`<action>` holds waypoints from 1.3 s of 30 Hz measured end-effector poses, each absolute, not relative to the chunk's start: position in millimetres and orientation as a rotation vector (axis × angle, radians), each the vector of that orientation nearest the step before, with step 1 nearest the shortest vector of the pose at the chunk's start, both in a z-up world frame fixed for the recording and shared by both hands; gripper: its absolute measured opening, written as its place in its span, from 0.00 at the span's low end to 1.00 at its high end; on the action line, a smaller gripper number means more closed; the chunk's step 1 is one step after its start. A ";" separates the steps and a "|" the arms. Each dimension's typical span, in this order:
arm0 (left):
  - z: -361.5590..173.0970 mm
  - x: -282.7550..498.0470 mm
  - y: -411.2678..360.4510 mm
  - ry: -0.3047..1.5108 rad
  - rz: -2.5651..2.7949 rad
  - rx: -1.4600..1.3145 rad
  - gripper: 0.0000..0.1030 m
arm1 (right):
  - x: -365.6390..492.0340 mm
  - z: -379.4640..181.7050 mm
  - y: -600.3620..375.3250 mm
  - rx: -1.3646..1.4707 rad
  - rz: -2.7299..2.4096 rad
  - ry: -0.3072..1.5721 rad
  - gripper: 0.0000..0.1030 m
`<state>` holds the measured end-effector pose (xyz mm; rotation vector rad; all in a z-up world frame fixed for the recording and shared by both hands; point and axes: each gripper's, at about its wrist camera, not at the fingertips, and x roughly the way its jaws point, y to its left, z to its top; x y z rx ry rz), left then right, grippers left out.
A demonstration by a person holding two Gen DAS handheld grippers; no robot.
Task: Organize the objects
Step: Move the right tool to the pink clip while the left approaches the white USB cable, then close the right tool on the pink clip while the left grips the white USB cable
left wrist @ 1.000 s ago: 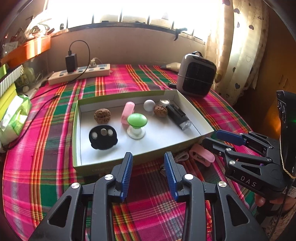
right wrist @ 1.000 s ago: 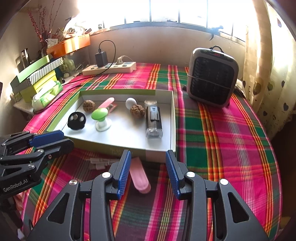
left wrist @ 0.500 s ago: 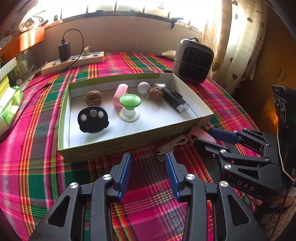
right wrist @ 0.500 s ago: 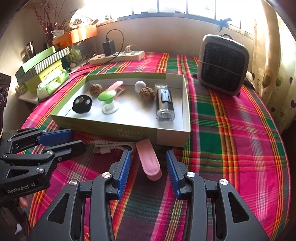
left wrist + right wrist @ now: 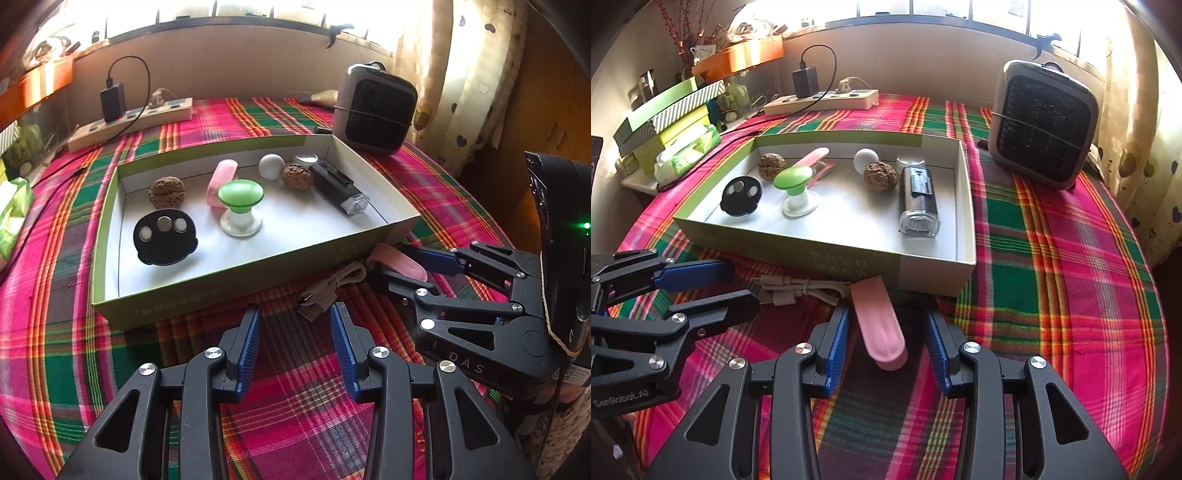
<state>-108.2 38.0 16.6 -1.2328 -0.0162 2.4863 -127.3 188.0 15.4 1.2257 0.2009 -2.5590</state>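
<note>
Left wrist view: the left gripper hangs with jaws apart, gripping nothing, just short of a coiled white cable lying beside the tray.

Right wrist view: the right gripper straddles a pink clip on the plaid cloth, pads not touching it.

Two walnuts, two pink clips, one white ball, one green knob, one black disc, one flashlight, one cable, one box, one heater, one power strip.
</note>
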 end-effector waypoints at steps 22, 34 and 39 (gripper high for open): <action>13.0 -119.0 63.7 0.116 2.426 -1.210 0.36 | -120.2 16.3 202.9 1.232 -2.584 0.184 0.18; 16.8 -108.6 77.7 0.090 2.334 -1.172 0.36 | -113.9 16.1 213.6 1.243 -2.604 0.179 0.18; 16.1 -107.5 84.2 0.083 2.304 -1.176 0.36 | -111.6 16.1 217.9 1.248 -2.611 0.180 0.19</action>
